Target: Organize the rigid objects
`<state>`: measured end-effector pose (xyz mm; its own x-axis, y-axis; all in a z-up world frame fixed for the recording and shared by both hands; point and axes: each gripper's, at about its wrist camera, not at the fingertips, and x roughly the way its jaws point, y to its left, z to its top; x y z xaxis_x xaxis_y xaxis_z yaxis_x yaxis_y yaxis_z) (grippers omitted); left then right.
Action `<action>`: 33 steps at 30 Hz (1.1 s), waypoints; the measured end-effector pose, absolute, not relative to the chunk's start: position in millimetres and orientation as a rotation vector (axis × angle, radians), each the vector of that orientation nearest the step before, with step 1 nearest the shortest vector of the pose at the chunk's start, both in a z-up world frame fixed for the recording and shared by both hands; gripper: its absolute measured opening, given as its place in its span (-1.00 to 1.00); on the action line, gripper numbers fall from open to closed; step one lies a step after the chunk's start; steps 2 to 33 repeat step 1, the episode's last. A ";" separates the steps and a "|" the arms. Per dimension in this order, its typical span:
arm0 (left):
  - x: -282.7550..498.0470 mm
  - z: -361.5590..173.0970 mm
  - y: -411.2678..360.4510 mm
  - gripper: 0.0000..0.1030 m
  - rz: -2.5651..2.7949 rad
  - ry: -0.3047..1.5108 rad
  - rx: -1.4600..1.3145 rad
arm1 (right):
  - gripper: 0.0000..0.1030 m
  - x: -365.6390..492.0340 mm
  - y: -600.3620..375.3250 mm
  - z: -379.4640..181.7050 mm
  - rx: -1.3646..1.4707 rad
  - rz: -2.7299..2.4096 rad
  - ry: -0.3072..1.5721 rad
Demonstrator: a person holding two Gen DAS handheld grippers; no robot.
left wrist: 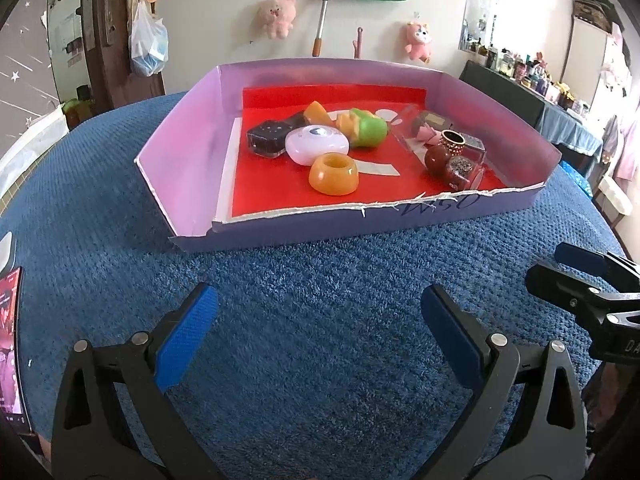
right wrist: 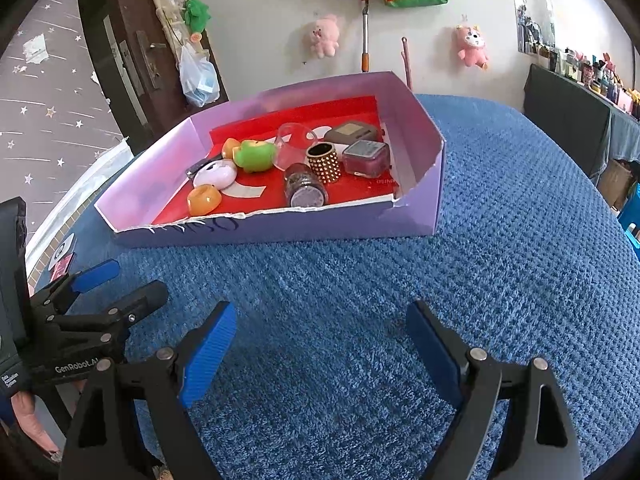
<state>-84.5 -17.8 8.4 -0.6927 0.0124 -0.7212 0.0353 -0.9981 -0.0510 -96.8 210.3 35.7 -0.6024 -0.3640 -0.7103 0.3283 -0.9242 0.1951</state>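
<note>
A shallow purple box (left wrist: 176, 132) (right wrist: 424, 208) with a red floor sits on a blue textured cloth (left wrist: 320, 280). Inside lie several small rigid objects: an orange ring (left wrist: 333, 173) (right wrist: 204, 199), a white oval case (left wrist: 316, 145) (right wrist: 215, 174), a green piece (left wrist: 370, 132) (right wrist: 256, 155), a dark square jar (left wrist: 267, 140), a gold studded ring (left wrist: 453, 141) (right wrist: 324, 162), a glitter jar (right wrist: 306, 190), a pink square jar (right wrist: 366, 158). My left gripper (left wrist: 318, 320) is open and empty, short of the box. My right gripper (right wrist: 320, 340) is open and empty too.
The right gripper shows at the right edge of the left wrist view (left wrist: 592, 296); the left one shows at the left of the right wrist view (right wrist: 96, 312). A phone (left wrist: 10, 344) lies at the left. Plush toys (left wrist: 276, 14) hang on the wall behind.
</note>
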 end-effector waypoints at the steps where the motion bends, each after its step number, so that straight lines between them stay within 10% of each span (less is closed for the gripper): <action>1: -85.3 7.6 -18.1 1.00 -2.874 0.100 1.233 | 0.72 -96.9 210.3 35.8 1.127 -2.510 -0.062; 33: -85.3 7.6 -18.1 1.00 -2.874 0.100 1.233 | 0.72 -96.9 210.3 35.8 1.127 -2.510 -0.062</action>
